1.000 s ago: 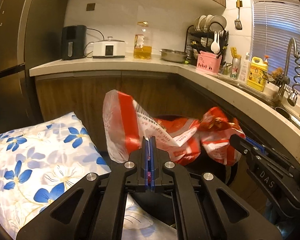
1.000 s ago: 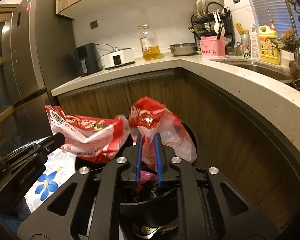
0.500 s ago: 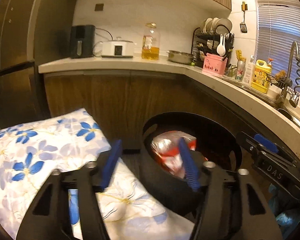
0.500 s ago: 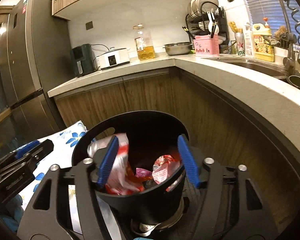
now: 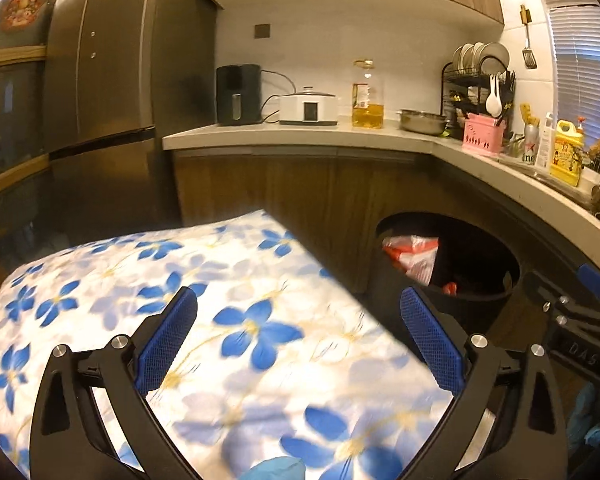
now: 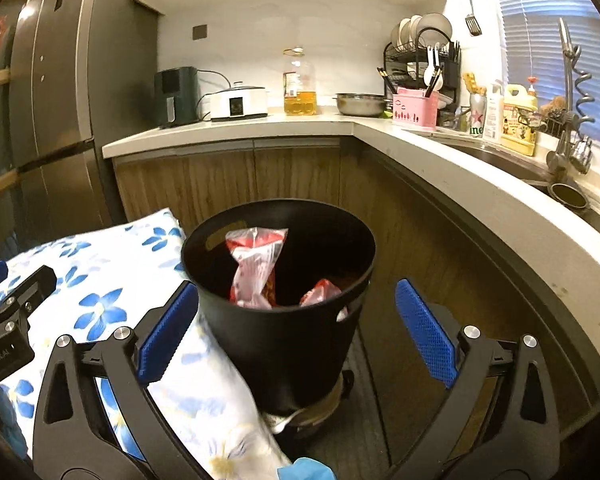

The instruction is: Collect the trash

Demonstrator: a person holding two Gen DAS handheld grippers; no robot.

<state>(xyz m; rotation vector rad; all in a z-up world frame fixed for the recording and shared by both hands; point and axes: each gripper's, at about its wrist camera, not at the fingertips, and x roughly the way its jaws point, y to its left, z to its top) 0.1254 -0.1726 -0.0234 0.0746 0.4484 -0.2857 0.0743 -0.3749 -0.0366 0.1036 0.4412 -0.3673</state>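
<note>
Both tongs share one build: matte black frames with triangular cut-outs, round silver screws at the pivots, and long blue pads with a fine mesh texture on the inner faces. On the left tongs (image 5: 298, 334) the pads look deep blue; the right tongs (image 6: 298, 326) match them. White letters reading "DAS" mark the right tongs' black body in the left camera. Bright blue gloves (image 6: 306, 470) show at the bottom edge.

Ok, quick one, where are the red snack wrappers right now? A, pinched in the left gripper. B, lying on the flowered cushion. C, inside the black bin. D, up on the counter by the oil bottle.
C: the red snack wrappers sit inside the black bin, while the left gripper and right gripper are opening with nothing between their pads.
</note>
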